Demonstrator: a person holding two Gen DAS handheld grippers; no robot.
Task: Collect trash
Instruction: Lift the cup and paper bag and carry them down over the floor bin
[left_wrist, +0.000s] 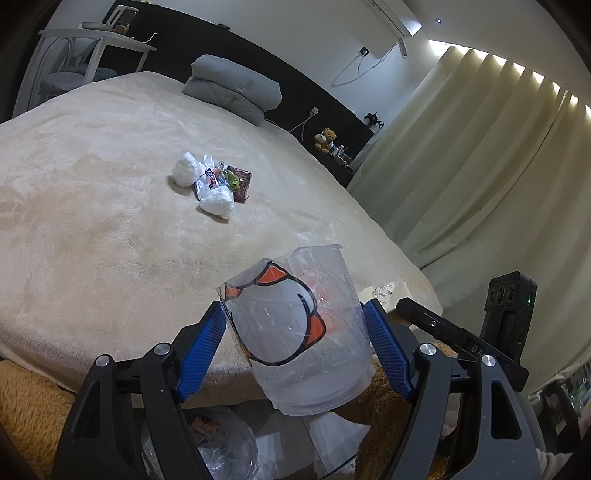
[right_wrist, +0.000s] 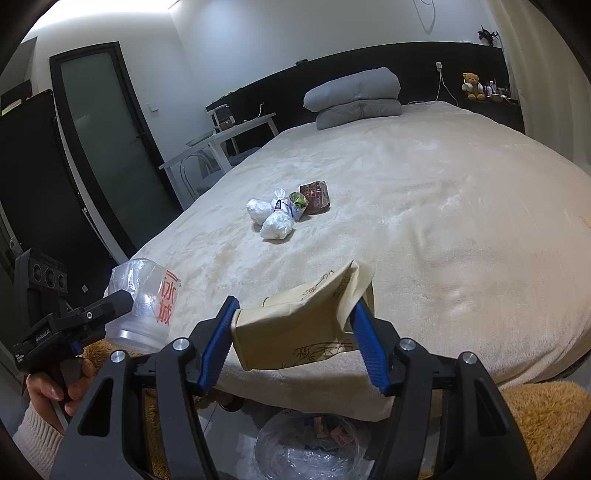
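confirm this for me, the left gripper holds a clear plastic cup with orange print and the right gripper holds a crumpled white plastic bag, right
Not quite. The left gripper does hold the clear plastic cup with orange print, but the right gripper holds a tan paper bag with a bamboo drawing, as the right wrist view shows. The white plastic bags lie further up the bed.

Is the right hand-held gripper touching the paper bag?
Touching. The right wrist view shows the right hand-held gripper with both blue pads pressed against the sides of the paper bag, which is creased between them.
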